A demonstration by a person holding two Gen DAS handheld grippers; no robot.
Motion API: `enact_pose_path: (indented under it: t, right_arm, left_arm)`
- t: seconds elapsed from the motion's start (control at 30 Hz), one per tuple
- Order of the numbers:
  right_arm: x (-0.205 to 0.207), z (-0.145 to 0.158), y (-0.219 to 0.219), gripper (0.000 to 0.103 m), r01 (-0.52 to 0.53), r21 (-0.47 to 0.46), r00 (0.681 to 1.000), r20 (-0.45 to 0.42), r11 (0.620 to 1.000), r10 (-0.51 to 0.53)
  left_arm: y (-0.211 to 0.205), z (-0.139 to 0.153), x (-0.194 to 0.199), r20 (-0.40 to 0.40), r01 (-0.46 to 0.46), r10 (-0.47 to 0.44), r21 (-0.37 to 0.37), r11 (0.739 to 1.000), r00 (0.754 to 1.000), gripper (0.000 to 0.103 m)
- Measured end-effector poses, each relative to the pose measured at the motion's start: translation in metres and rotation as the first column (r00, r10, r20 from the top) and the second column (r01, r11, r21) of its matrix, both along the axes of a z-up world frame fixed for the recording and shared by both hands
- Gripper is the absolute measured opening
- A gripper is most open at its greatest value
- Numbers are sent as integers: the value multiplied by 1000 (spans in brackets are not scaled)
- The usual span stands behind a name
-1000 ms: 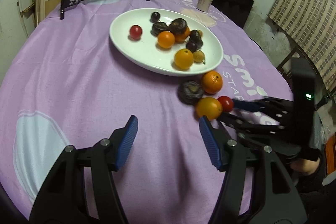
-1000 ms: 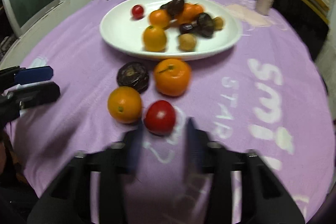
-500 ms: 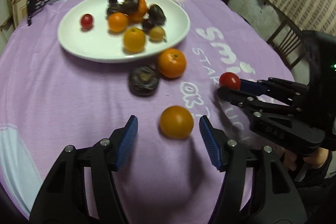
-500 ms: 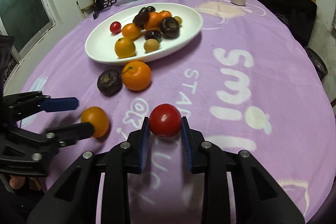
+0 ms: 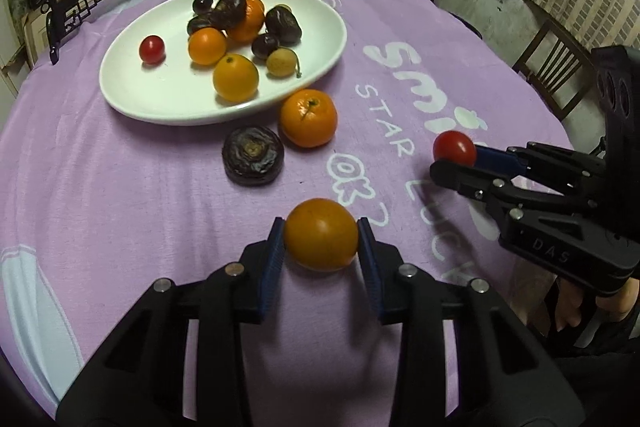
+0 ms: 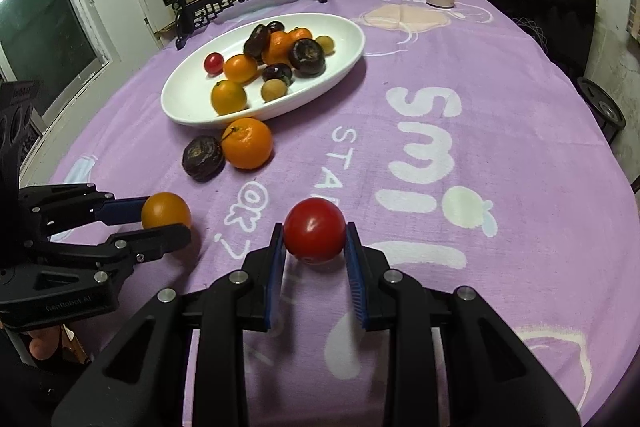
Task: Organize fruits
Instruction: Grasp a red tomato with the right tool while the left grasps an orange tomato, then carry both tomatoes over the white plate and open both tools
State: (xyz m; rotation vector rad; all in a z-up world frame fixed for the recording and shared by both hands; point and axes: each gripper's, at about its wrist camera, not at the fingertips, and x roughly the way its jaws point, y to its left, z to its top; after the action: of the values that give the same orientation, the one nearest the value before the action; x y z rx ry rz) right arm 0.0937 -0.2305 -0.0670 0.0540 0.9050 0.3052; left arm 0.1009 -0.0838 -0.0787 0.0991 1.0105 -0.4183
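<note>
Half a second ago my left claw (image 5: 321, 247) stood wide with the small orange (image 5: 321, 235) loose on the table between its pads; now, in the left wrist view, the blue pads are clamped on that orange, near me and well short of the white plate (image 5: 132, 95). A mandarin (image 5: 308, 117) and a dark wrinkled fruit (image 5: 253, 155) lie on the purple cloth just beside the plate's near rim, and my right claw (image 5: 454, 163) shows off to the right with the red tomato (image 5: 455, 148). In the right wrist view, that claw (image 6: 314, 245) is closed on the tomato (image 6: 314, 230), gripped only near the pad tips. I think that is the risk: both fruits are round and smooth, so a jolt could roll either out. Crowding both claws over the plate (image 6: 352, 55) could also knock the piled fruit.
</note>
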Motion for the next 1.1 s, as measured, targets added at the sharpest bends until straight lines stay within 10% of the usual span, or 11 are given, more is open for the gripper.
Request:
enact_pose_path:
  t: [0.57, 0.83, 1.1]
  right_arm:
    - [23, 36, 60, 29, -128, -35, 991, 40, 991, 129]
    - [111, 75, 87, 29, -104, -84, 987, 110, 991, 113]
    - [170, 56, 73, 29, -13, -110, 995, 101, 994, 24]
  left_arm:
    - [65, 42, 17, 85, -95, 104, -103, 990, 991, 36]
    - [73, 88, 115, 160, -184, 196, -87, 979, 967, 36]
    - [72, 57, 172, 103, -229, 237, -84, 970, 966, 36]
